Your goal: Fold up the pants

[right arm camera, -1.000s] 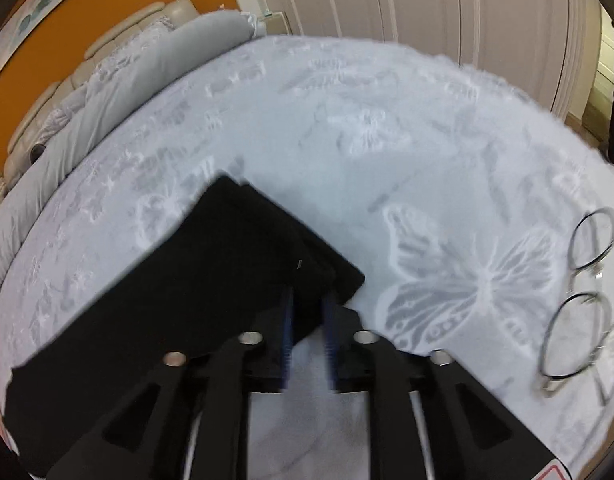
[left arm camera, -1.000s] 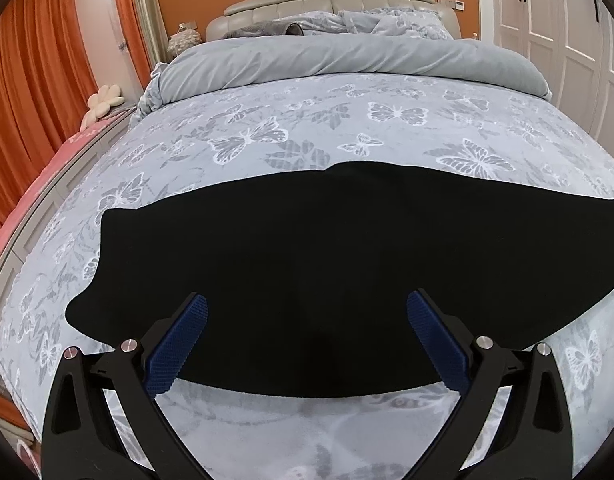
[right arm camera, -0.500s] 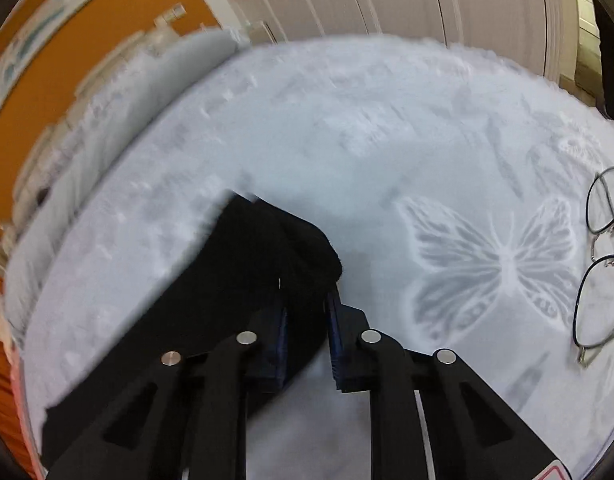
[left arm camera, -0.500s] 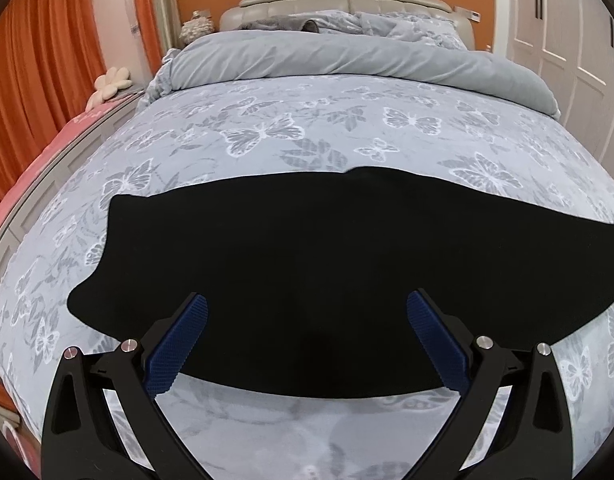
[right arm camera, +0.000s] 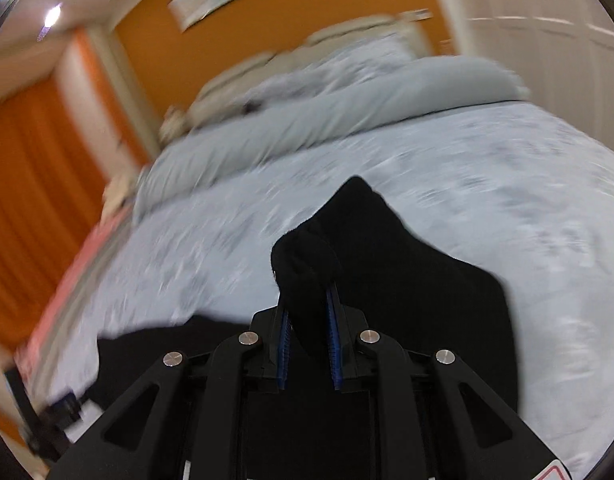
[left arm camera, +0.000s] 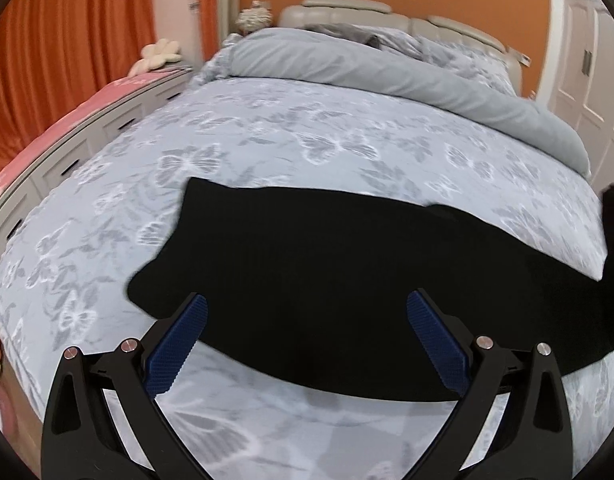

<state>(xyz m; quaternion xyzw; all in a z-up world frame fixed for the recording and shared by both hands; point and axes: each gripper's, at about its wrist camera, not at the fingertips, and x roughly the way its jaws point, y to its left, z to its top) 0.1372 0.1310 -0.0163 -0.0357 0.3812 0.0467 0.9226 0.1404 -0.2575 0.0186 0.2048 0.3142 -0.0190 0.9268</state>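
Cloth is bunched between the blue ribbed pads of my right tool (right arm camera: 308,322), which has just been closing and now pinches one end of the black fabric pants (left arm camera: 347,280). A second ago that end lay flat on the bed beside my fingertips; now it stands lifted off the cover, a dark fold rising ahead of the pads and trailing back down to the rest of the garment. The right wrist view is smeared and has swung from the wardrobe doors towards the headboard, so I judge the end is being carried over for the lengthwise fold, which has begun but is not laid down. My left tool (left arm camera: 307,336) stands spread wide and empty above the near edge of the pants, touching nothing I can make out; its view has shifted along the garment, so the far left end now sits nearer the middle of the picture, and a black raised tip shows at the right edge, probably the lifted end. The pants lie crosswise on the butterfly-print grey bed cover (left arm camera: 267,136). Counted: one pair of pants, two tools, one rolled plain grey duvet (left arm camera: 427,80) near the headboard, one bed. The spectacles seen earlier by the right tool are out of view now.
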